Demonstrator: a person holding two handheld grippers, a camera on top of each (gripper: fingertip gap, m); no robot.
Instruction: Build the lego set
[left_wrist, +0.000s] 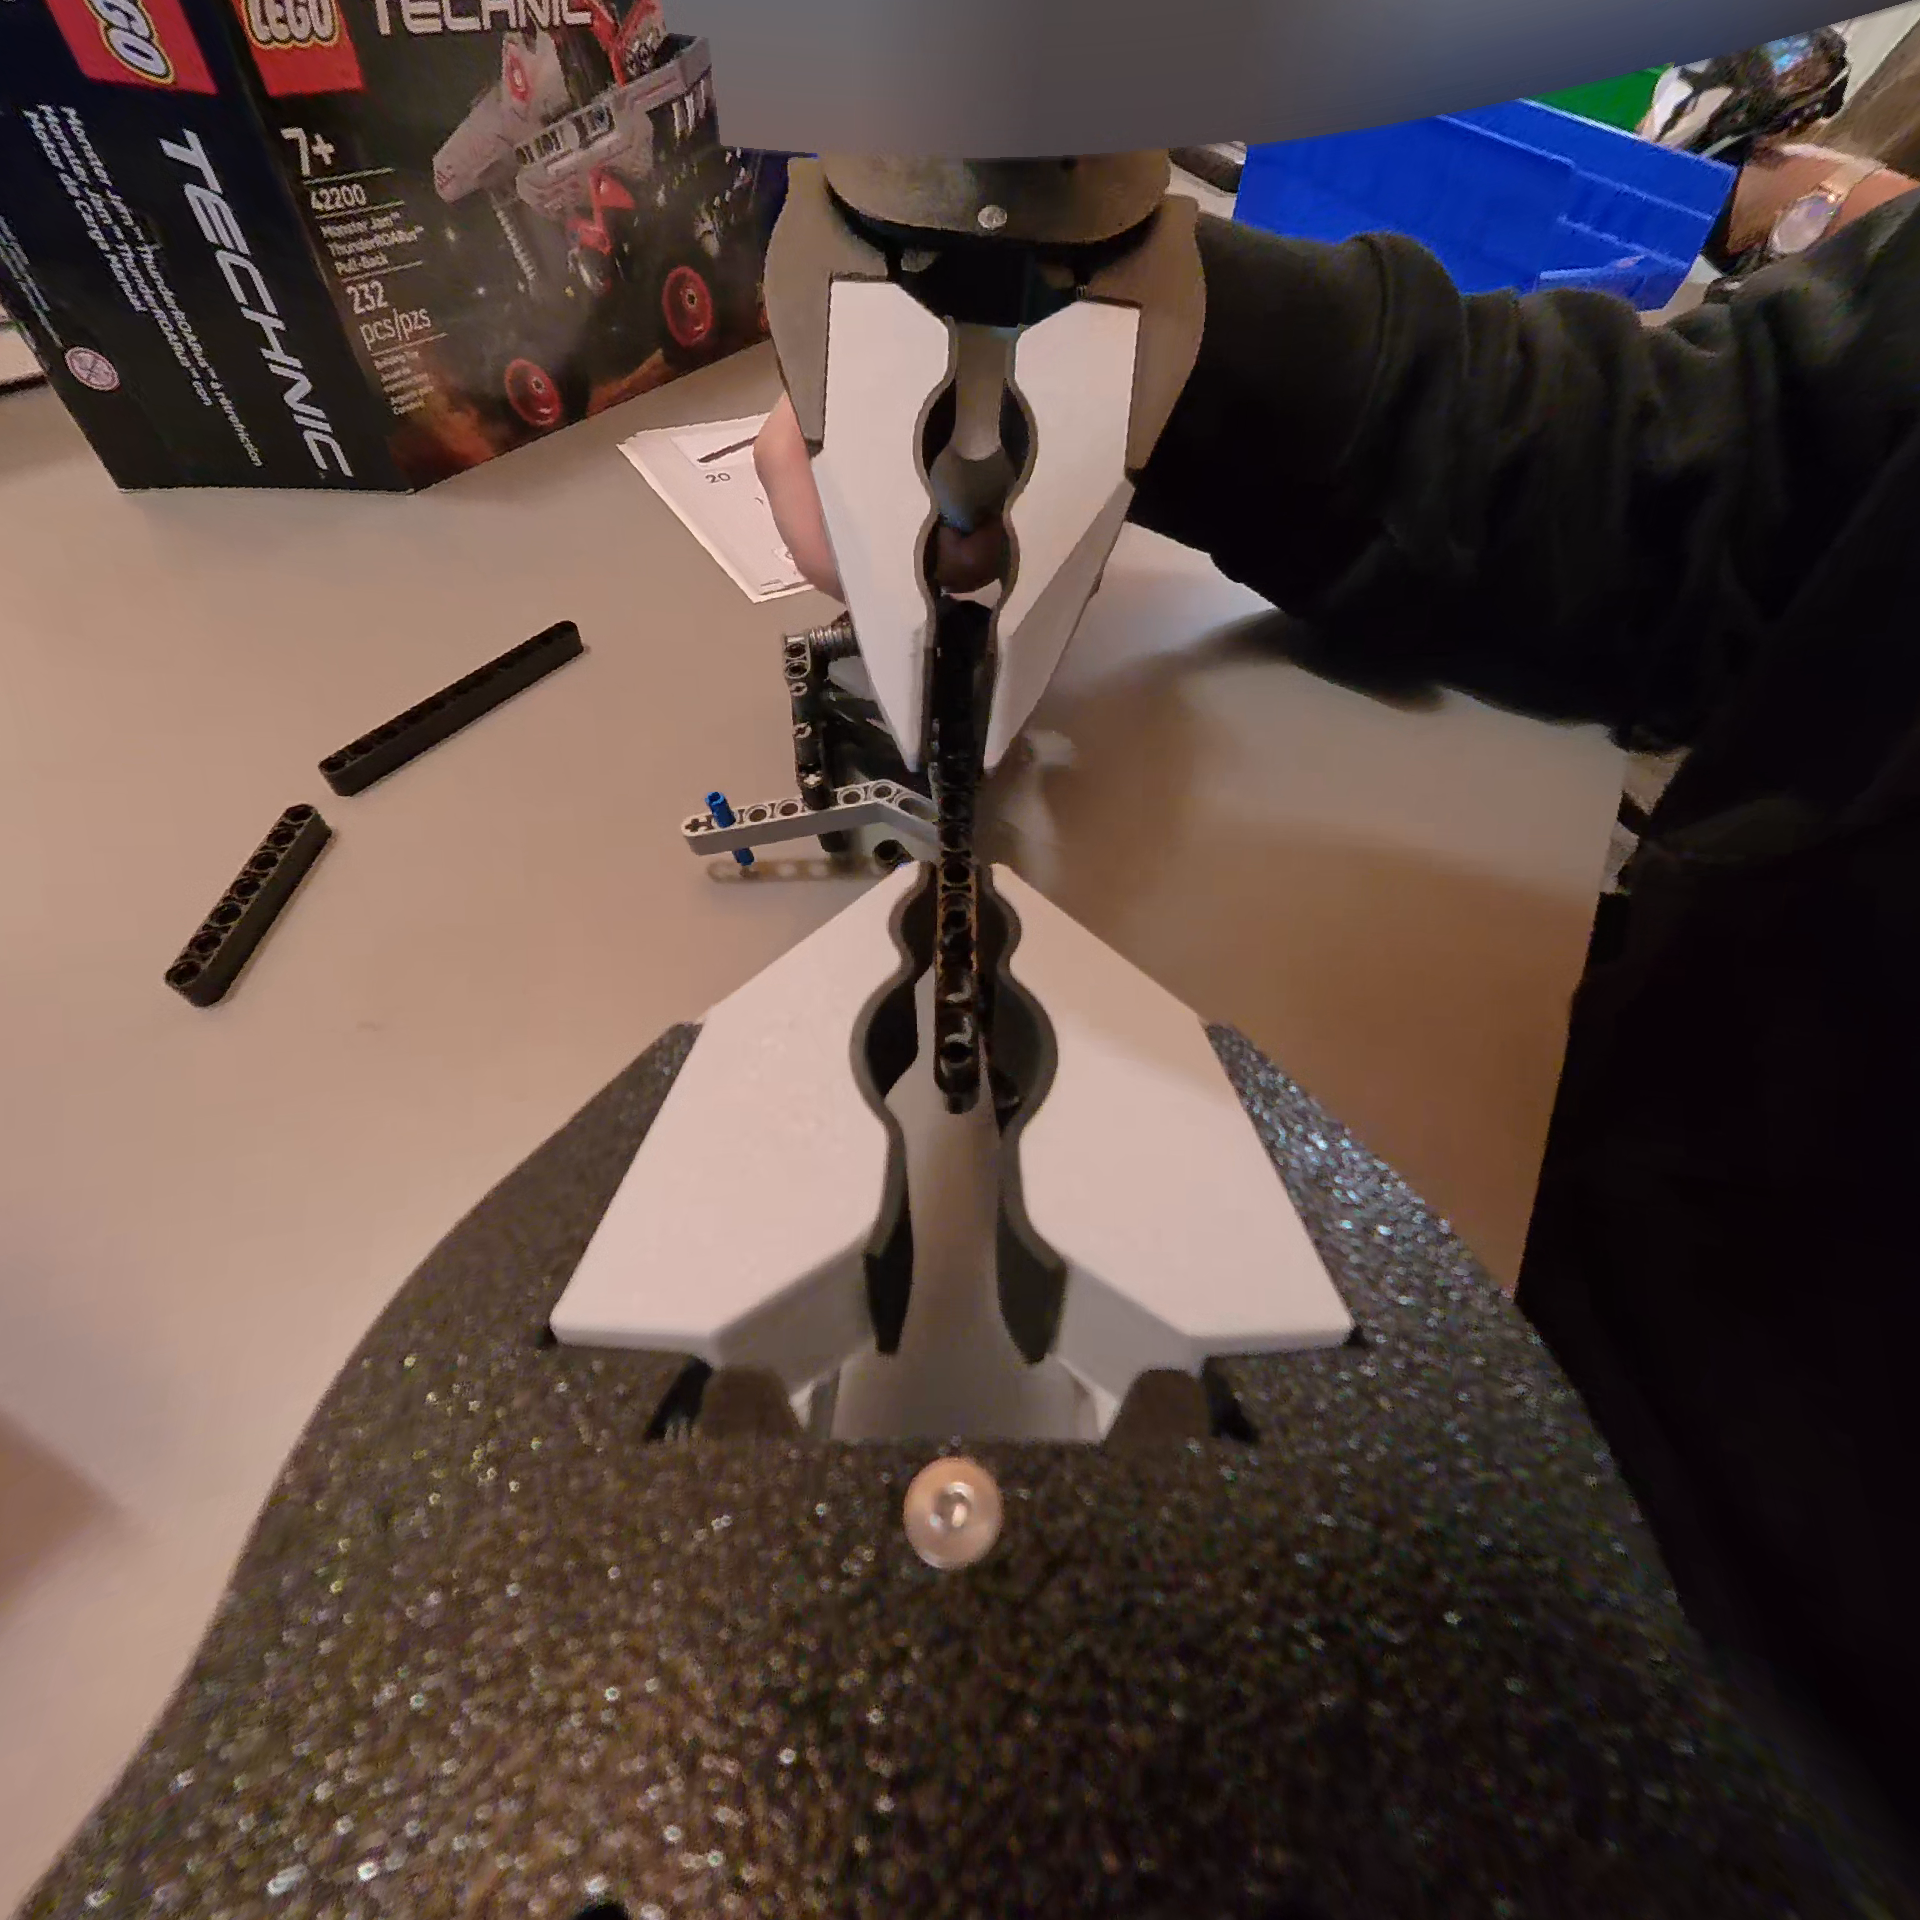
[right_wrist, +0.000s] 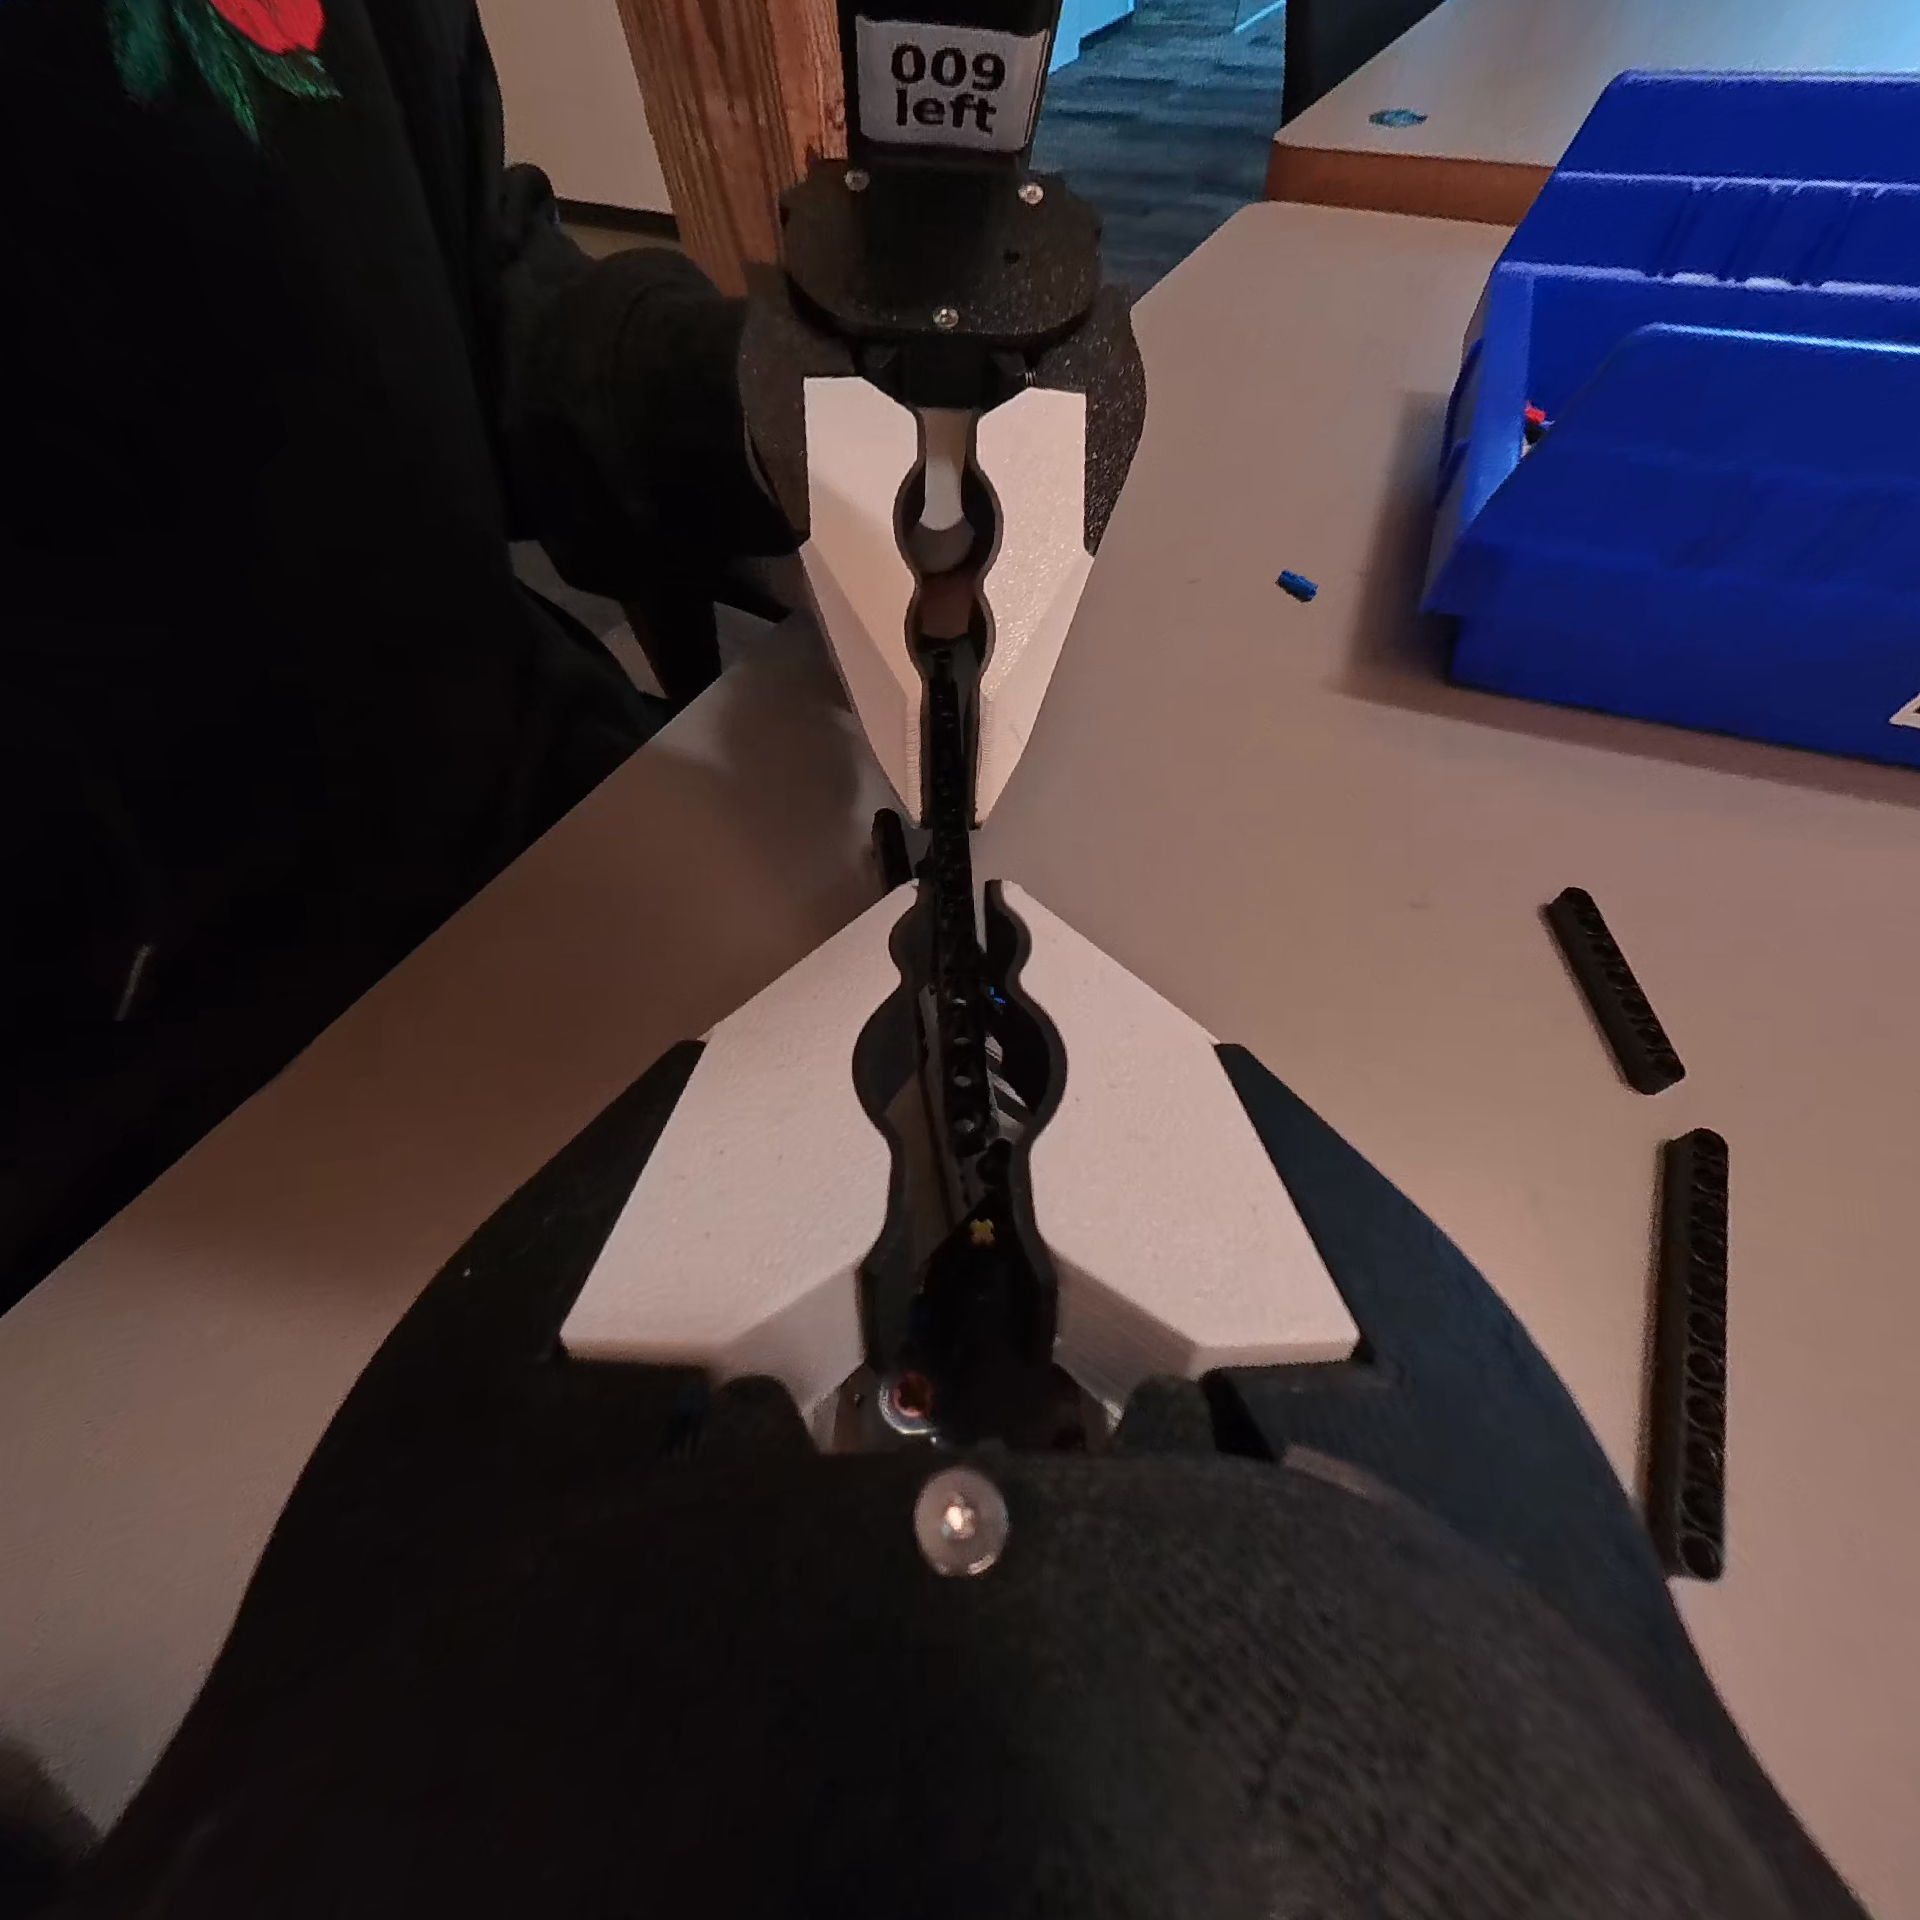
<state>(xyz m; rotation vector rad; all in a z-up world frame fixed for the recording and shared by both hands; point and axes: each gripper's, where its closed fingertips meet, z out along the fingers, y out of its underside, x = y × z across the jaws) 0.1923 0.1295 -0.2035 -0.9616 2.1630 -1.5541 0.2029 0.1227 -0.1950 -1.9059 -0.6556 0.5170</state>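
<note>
Above the grey table (left_wrist: 312, 1195), the left tool (left_wrist: 956, 883) and the right tool (right_wrist: 951, 894) meet tip to tip, both pinching one long black beam (left_wrist: 958, 935), with a partly built frame (left_wrist: 821, 769) beyond.

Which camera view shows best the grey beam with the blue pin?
The left wrist view: the grey beam with its blue pin lies in the open, left of the black beam held in both jaws. The right wrist view does not show it.
</note>
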